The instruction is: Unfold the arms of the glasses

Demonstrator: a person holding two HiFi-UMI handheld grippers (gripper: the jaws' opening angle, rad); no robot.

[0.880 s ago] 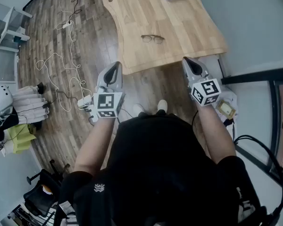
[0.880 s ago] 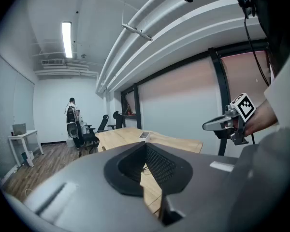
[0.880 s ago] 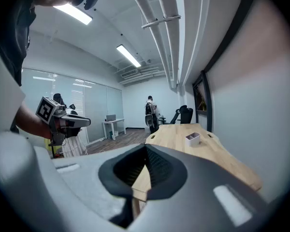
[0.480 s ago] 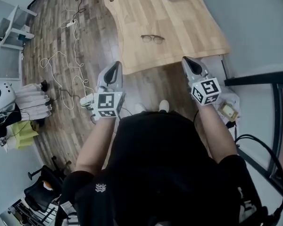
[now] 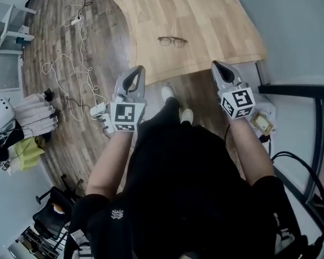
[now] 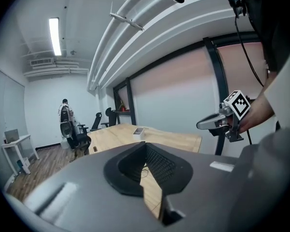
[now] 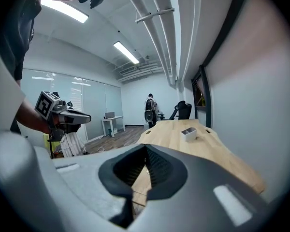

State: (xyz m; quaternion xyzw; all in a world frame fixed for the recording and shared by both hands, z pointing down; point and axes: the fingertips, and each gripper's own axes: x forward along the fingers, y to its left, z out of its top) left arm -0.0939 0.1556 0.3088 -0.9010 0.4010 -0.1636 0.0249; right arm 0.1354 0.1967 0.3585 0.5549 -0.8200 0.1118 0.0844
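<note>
A pair of dark-rimmed glasses (image 5: 171, 41) is lying on a light wooden table (image 5: 216, 26), in the upper middle of the head view, too small to show how its arms are sitting. Nothing is touching the glasses. Below the table's near edge, two grey grippers are hovering over the wooden floor (image 5: 97, 42), well apart from the glasses. The left gripper (image 5: 136, 72) is pointing up the frame at centre left, its jaws pressing together on nothing. The right gripper (image 5: 218, 66) is doing the same at centre right, jaws meeting with nothing between them. A small open box (image 7: 189, 133) is sitting farther along the table. White cables (image 5: 70, 69) are trailing across the floor at upper left.
</note>
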